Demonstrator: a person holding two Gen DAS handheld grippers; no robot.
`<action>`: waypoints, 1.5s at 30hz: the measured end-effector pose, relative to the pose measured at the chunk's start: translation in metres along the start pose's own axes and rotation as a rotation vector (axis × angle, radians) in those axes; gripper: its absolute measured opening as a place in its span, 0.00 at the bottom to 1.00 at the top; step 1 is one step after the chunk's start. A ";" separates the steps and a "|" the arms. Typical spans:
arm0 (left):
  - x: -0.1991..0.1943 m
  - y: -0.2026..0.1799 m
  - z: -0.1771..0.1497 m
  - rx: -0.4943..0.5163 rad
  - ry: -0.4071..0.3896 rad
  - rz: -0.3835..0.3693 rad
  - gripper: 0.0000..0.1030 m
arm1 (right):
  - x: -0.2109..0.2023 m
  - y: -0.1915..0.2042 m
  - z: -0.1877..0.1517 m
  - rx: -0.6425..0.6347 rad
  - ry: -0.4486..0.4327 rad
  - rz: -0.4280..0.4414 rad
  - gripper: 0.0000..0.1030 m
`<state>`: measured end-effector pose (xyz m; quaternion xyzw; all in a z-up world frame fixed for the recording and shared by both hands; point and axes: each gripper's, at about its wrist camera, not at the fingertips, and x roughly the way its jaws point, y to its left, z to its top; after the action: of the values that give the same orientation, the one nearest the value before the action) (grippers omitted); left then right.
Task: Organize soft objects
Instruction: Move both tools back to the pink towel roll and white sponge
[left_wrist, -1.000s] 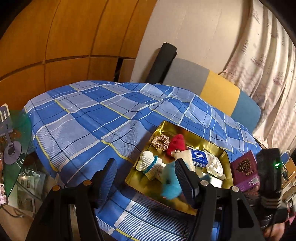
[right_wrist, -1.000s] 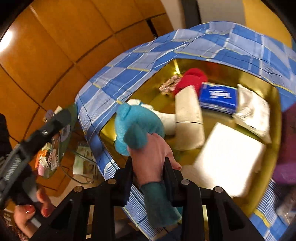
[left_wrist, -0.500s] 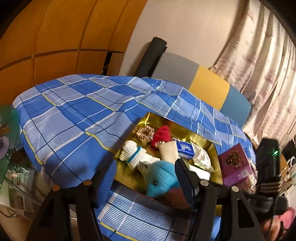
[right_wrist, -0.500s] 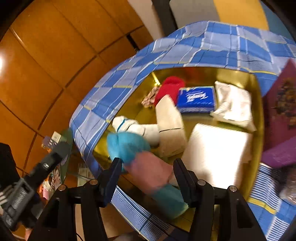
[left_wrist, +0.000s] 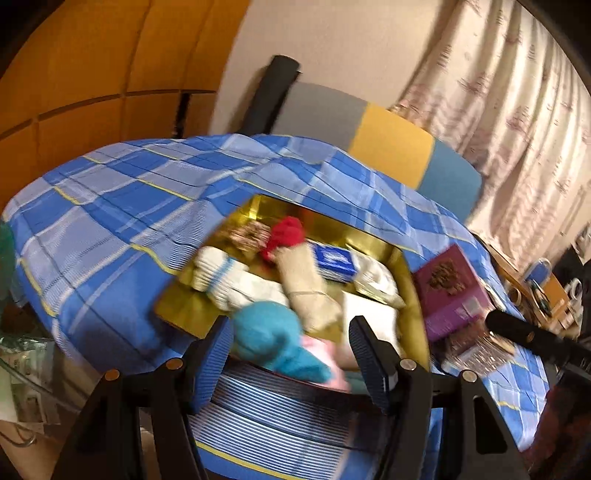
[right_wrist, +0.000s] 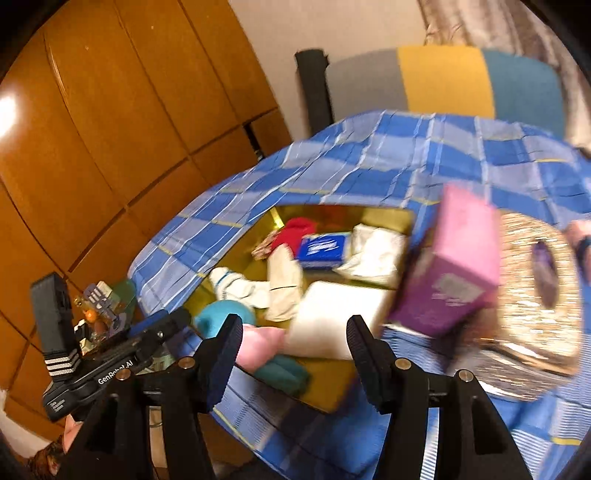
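A gold tray (left_wrist: 373, 236) (right_wrist: 332, 216) sits on the blue plaid cloth. In it lie a teal and pink soft toy (left_wrist: 273, 339) (right_wrist: 258, 343) at the near edge, a white sock (left_wrist: 221, 273) (right_wrist: 236, 284), a beige roll (left_wrist: 303, 284) (right_wrist: 282, 291), a red soft item (left_wrist: 286, 234) (right_wrist: 295, 232), a scrunchie (left_wrist: 247, 234), a blue tissue pack (left_wrist: 334, 260) (right_wrist: 321, 249) and white cloths (left_wrist: 373, 277) (right_wrist: 340, 317). My left gripper (left_wrist: 290, 354) is open and empty just before the toy. My right gripper (right_wrist: 293, 343) is open and empty, drawn back from the tray.
A purple box (left_wrist: 450, 291) (right_wrist: 450, 273) and a glittery tissue box (right_wrist: 535, 302) lie right of the tray. A grey, yellow and teal cushion (left_wrist: 391, 147) is behind the table, and wooden panels (right_wrist: 110, 129) are to the left. Clutter sits on a side table (right_wrist: 103, 302).
My right gripper opened and let go of the teal and pink toy, which now lies at the tray's near edge. Both grippers pulled back from the tray.
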<state>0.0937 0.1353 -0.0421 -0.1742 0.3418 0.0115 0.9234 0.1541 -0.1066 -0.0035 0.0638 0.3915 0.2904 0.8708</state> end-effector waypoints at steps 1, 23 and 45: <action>0.001 -0.009 -0.003 0.017 0.010 -0.022 0.64 | -0.008 -0.005 -0.001 0.002 -0.012 -0.013 0.58; 0.008 -0.207 -0.045 0.373 0.180 -0.341 0.64 | -0.129 -0.246 -0.066 0.360 -0.075 -0.450 0.59; 0.136 -0.425 -0.021 0.387 0.433 -0.359 0.66 | -0.143 -0.348 -0.075 0.391 -0.053 -0.567 0.59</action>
<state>0.2445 -0.2839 -0.0100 -0.0517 0.4897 -0.2537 0.8326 0.1831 -0.4812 -0.0804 0.1258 0.4192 -0.0452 0.8980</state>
